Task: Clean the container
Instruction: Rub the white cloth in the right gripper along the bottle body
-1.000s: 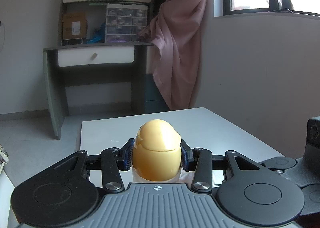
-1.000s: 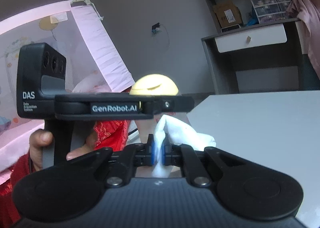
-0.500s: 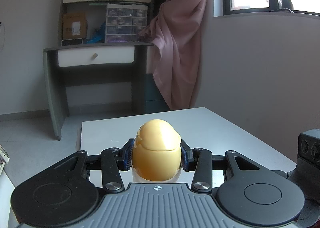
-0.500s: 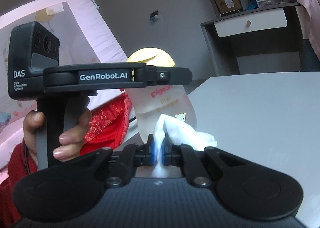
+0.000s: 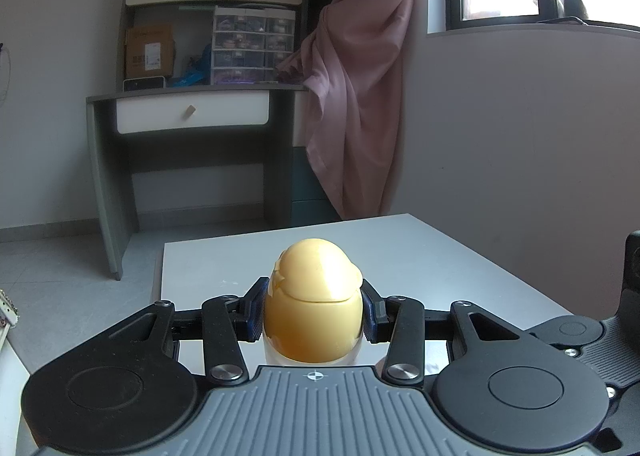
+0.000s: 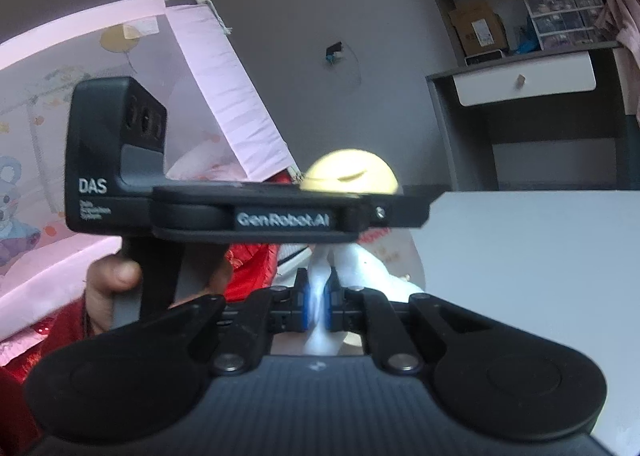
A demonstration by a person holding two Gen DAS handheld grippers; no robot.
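Note:
My left gripper (image 5: 314, 314) is shut on the neck of a baby bottle (image 5: 315, 300) with a yellow dome cap, held upright above the grey table (image 5: 420, 252). In the right wrist view the yellow cap (image 6: 349, 175) shows above the left gripper's black body (image 6: 280, 216); most of the clear bottle body is hidden behind it. My right gripper (image 6: 317, 304) is shut on a white cloth (image 6: 362, 268), which presses against the lower part of the bottle just below the left gripper.
A grey desk (image 5: 192, 112) with a white drawer and shelves stands behind the table, beside a pink curtain (image 5: 356, 96). A pink crib net (image 6: 48, 104) is to the left. The person's hand (image 6: 116, 276) in a red sleeve holds the left gripper handle.
In the right wrist view the left gripper and bottle now sit lower than half a second ago, hiding the bottle body again. The cloth stays against the bottle. Both grips are unchanged.

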